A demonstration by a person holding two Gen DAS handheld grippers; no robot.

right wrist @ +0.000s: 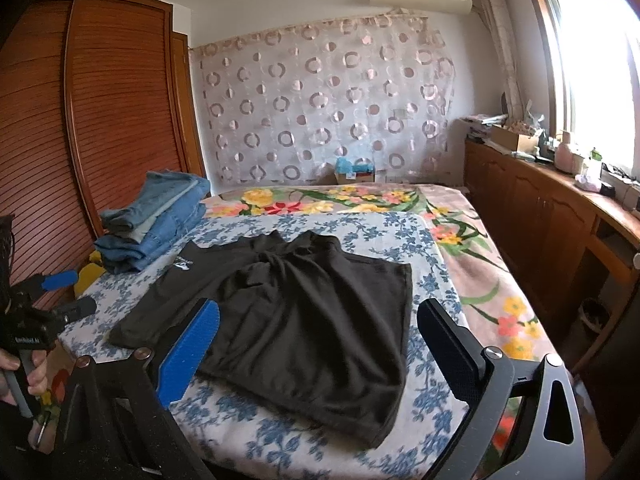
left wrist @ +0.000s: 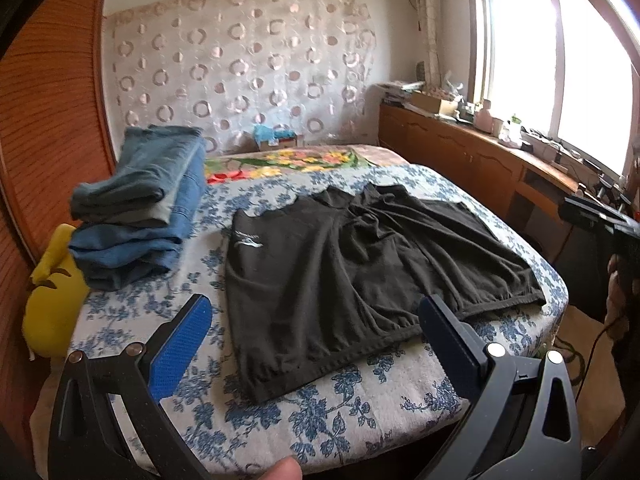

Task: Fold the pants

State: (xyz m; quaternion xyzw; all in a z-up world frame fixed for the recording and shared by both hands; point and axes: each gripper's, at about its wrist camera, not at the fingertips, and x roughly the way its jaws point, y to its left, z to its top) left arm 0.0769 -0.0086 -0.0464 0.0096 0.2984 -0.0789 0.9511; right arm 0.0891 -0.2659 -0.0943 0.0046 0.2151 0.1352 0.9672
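Blue ribbed pads line the fingers of both tools, and both pairs stand wide apart with nothing between them. The left gripper (left wrist: 316, 324) hovers over the near hem of the black shorts (left wrist: 360, 264), and the right gripper (right wrist: 318, 330) hangs above the same garment from the right side, probably because each is lining up on a corner before the first fold. The shorts lie spread flat in the middle of the blue-flowered quilt (left wrist: 360, 404) on the bed, white logo (left wrist: 249, 241) to the far left, legs pointing to the near edge. A stack of folded jeans (left wrist: 140, 204) sits at the far left of the bed, apart from the shorts, likely finished work set aside. No fold looks begun.
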